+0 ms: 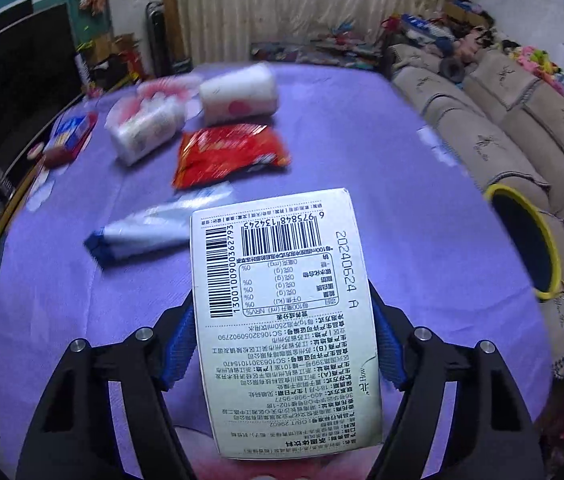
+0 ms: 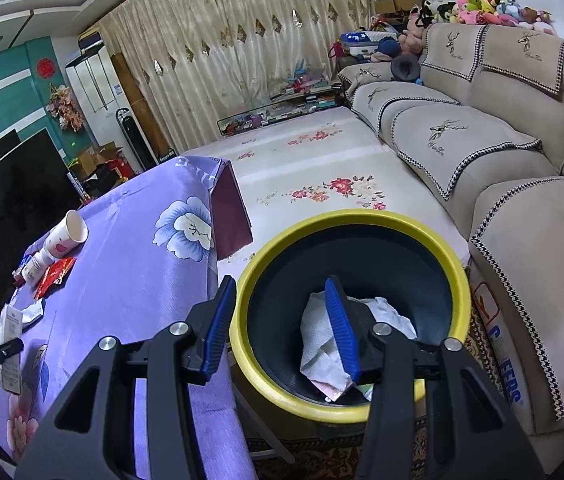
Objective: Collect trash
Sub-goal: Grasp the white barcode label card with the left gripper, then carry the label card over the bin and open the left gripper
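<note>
Box: we see a white carton, barcodes and printed text facing up
Left gripper: we clamp its sides
Right gripper: parted, empty, over yellow-rimmed bin

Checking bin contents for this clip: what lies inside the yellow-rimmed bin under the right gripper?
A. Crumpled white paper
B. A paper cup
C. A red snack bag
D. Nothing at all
A: in the right wrist view, crumpled white paper lies at the bottom of the yellow-rimmed bin, while the red snack bag and paper cup are on the table.
</note>
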A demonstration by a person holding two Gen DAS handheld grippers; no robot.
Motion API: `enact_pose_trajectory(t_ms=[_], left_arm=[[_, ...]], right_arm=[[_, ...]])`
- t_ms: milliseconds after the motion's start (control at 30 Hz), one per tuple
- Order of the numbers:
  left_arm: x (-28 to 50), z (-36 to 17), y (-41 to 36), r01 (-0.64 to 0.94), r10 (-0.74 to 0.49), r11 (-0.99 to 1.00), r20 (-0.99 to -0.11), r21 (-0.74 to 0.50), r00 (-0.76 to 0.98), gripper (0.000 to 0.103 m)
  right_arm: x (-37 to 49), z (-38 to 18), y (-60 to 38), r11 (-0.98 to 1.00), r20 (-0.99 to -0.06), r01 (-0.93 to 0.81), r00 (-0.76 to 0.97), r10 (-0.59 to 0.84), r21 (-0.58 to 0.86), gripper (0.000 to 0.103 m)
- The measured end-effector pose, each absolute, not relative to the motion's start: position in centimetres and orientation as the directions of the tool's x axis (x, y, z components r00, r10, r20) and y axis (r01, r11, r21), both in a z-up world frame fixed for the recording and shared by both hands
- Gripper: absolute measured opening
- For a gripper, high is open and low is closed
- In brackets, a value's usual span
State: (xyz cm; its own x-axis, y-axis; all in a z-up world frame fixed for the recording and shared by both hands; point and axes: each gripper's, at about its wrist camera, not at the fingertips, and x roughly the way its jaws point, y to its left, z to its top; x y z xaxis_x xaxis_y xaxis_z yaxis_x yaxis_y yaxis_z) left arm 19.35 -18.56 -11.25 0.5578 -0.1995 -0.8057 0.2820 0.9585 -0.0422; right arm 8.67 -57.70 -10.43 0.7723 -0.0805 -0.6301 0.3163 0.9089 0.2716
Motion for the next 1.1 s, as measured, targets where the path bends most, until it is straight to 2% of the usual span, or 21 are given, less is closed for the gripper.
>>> enact_pose_trajectory(t_ms=[267,533,767,1100], left_arm=[[18.4,-6.8,-24.1,0.435,-0.336,0.898,-0.740,-0.065,0.582,0.073],[18.3,-4.8,-33.5,0.617,-0.480,0.782,-0.719,-0.089,0.504,0.073],[19.3,-5.8,-43.7,0.736,-0.580,0.658,-0.731,-0.159,0.361,0.073],[21.2,-10.0,-54.0,0.775,-0.571,0.611,-0.768,-0.163,0.289,0.074]], right_arm=[[5.6,-9.1,-58.8,0.898,-0.593,0.343,0.796,-0.123,0.275,0.044],[2.1,-8.3,-61.4,0.872,-0.563,0.412,0.800,-0.207,0.266,0.044],[-1.0,-8.2,-64.4,0.840,-0.563,0.481,0.778,-0.278,0.249,0.044],[-3.4,-9.1,-67.1,0.806,-0.573,0.532,0.757,-0.314,0.261,0.045]])
